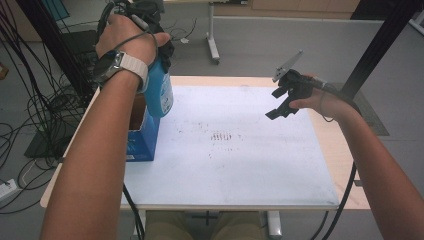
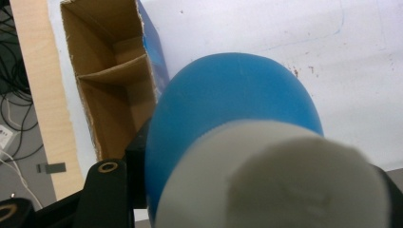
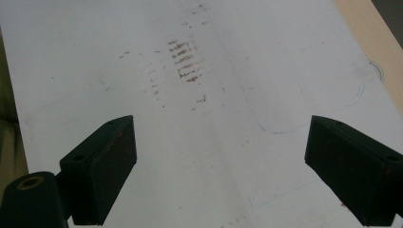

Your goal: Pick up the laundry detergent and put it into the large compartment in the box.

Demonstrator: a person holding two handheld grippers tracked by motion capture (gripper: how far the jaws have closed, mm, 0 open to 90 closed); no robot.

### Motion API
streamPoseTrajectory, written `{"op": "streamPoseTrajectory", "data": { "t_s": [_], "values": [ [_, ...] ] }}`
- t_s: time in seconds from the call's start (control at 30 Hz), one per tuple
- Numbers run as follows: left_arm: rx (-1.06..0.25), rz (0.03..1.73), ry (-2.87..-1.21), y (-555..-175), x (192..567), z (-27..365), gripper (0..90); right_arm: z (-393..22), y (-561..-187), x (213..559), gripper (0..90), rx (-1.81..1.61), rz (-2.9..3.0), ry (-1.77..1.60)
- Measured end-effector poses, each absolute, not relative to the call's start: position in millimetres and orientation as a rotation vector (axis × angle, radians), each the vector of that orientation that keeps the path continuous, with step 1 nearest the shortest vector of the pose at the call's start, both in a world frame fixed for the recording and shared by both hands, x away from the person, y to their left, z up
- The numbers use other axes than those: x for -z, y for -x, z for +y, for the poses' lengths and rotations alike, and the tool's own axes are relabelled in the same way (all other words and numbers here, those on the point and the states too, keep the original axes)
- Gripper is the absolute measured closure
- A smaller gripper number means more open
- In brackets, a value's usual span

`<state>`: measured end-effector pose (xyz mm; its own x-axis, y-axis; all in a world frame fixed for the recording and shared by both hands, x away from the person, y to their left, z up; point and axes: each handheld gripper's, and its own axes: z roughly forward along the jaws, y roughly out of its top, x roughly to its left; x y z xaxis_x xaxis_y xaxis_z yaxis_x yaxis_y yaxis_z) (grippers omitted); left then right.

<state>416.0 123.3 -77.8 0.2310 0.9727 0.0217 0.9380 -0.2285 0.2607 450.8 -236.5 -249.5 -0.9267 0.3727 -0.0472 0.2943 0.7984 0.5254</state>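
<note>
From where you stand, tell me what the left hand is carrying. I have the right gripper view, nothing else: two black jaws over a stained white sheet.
Observer: The left gripper is shut on a blue bottle, held up off the table.
Operator: Say what sits below it.
Observer: An open cardboard box with blue outer sides stands at the table's left edge, under the bottle.
Operator: Describe the inside of the box.
Observer: A cardboard divider crosses it, and the compartments I can see look empty.
Operator: Give me the bottle's top end.
Observer: It has a white cap, and the cap end points at the left gripper's camera.
</note>
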Motion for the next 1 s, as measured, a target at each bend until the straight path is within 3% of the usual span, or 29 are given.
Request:
{"op": "streamPoseTrajectory", "data": {
  "t_s": [1.0],
  "values": [
    [-0.308,1.858,-2.251,-422,66,156,39.9,-241,-447,250,10.0,-0.759,2.829,-0.587]
  ]
}}
